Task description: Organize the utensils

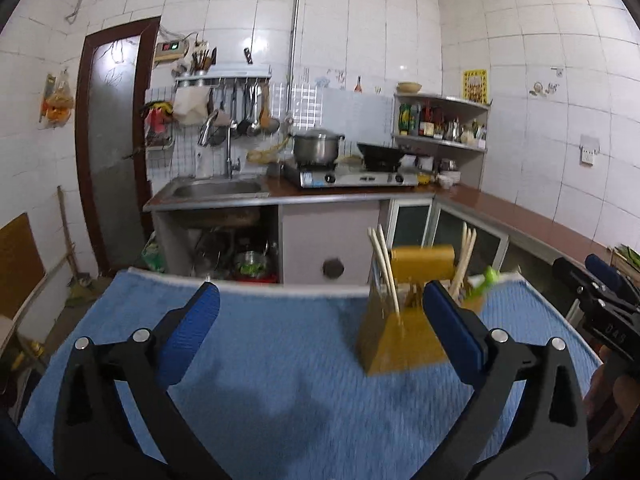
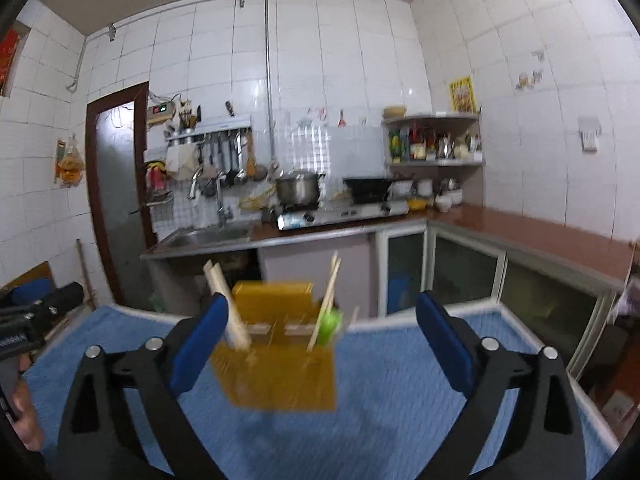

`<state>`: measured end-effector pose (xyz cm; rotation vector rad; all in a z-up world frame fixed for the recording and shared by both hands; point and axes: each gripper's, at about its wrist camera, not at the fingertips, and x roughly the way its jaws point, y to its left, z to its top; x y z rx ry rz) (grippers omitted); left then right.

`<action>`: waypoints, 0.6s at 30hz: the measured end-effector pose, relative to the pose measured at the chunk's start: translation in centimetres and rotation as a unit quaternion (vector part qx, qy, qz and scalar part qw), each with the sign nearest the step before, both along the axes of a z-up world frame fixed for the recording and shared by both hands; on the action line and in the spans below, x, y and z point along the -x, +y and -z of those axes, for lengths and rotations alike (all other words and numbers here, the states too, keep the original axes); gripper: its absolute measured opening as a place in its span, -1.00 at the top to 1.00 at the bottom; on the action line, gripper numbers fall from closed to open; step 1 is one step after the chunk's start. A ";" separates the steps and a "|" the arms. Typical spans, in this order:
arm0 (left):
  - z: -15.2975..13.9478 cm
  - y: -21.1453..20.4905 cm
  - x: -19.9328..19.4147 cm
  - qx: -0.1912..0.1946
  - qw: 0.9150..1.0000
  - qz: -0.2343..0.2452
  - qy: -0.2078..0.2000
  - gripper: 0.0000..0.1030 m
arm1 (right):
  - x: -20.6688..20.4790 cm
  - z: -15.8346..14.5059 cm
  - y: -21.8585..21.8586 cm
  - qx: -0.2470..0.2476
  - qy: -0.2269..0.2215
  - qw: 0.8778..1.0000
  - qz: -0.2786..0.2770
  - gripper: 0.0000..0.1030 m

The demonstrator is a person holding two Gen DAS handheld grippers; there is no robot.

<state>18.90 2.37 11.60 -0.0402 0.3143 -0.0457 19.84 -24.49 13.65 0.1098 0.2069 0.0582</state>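
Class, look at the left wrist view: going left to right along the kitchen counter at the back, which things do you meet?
sink → steel pot → black wok → corner shelf of bottles

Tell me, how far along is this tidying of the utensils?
It looks nearly or fully done. Chopsticks and a green-handled utensil already stand in the yellow holder on the blue towel. Nothing is in hand: the left gripper and right gripper are both open and empty. No loose utensils show on the towel.
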 end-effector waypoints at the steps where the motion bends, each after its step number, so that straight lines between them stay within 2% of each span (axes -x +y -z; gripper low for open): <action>1: 0.5 0.1 1.0 0.001 1.000 0.002 0.002 -0.90 | 0.7 0.4 0.2 -0.003 0.006 1.000 -0.002 -0.86; 7: 3.3 -0.1 5.6 -0.004 1.000 -0.018 0.004 -0.90 | 5.3 3.8 1.2 -0.010 0.035 0.999 -0.002 -0.91; 10: 4.5 -0.7 7.4 -0.022 0.999 -0.031 -0.003 -0.90 | 7.1 4.9 2.1 0.005 0.033 0.999 0.001 -0.91; 18: 6.6 -0.6 9.6 -0.022 0.999 -0.027 -0.013 -0.90 | 9.7 7.1 3.2 0.042 0.023 0.999 0.007 -0.92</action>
